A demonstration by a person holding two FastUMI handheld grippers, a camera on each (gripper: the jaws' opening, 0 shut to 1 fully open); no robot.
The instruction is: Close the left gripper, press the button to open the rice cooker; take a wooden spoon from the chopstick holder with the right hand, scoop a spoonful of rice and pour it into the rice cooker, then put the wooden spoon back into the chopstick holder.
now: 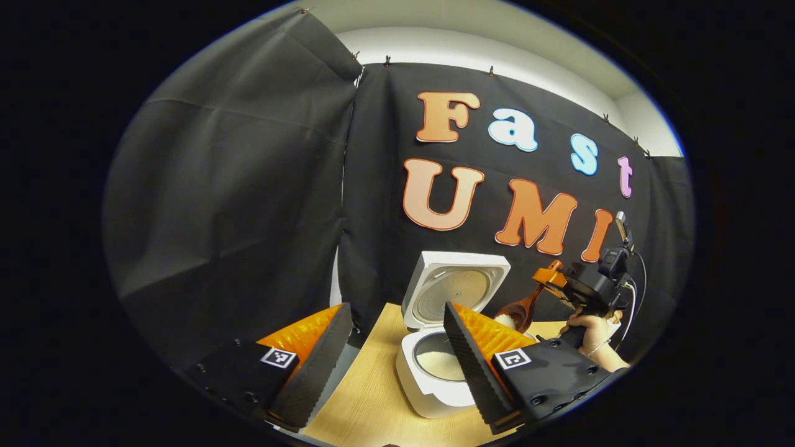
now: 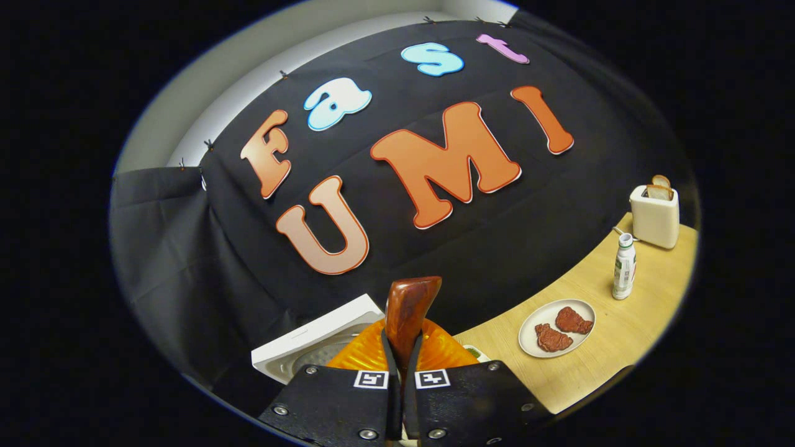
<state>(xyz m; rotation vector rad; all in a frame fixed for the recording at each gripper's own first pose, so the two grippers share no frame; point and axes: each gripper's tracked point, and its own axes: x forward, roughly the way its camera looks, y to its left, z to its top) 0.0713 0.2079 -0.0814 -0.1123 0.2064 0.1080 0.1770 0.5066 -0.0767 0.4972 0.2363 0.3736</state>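
From my seat, the relation that matters is the wooden spoon (image 1: 520,305) against the open rice cooker (image 1: 435,366). In the left gripper view the spoon bowl hangs just to the right of the cooker's raised lid (image 1: 452,290) and above the pot's right side, with white rice heaped on it. Its long axis runs up and to the right, from the bowl to the right claw (image 1: 549,279), which a hand (image 1: 590,332) carries above the tabletop (image 1: 366,403). So the pot lies down and to the left of the spoon tip, and I judge the coming move is a short carry over the opening, then a roll of the wrist to tip the rice out. The right claw is clenched on the spoon: in the right gripper view its handle (image 2: 410,313) stands up between the two fingers, both pressing on it, with the lid's white edge (image 2: 317,338) just to the left. My left claw (image 1: 397,347) is released, fingers spread wide, holding nothing, hovering in front of the cooker and playing no part now. The spoon is dark, glossy brown wood; the cooker is white, square-lidded, and some rice already lies inside the pot. I cannot see the chopstick holder from here.
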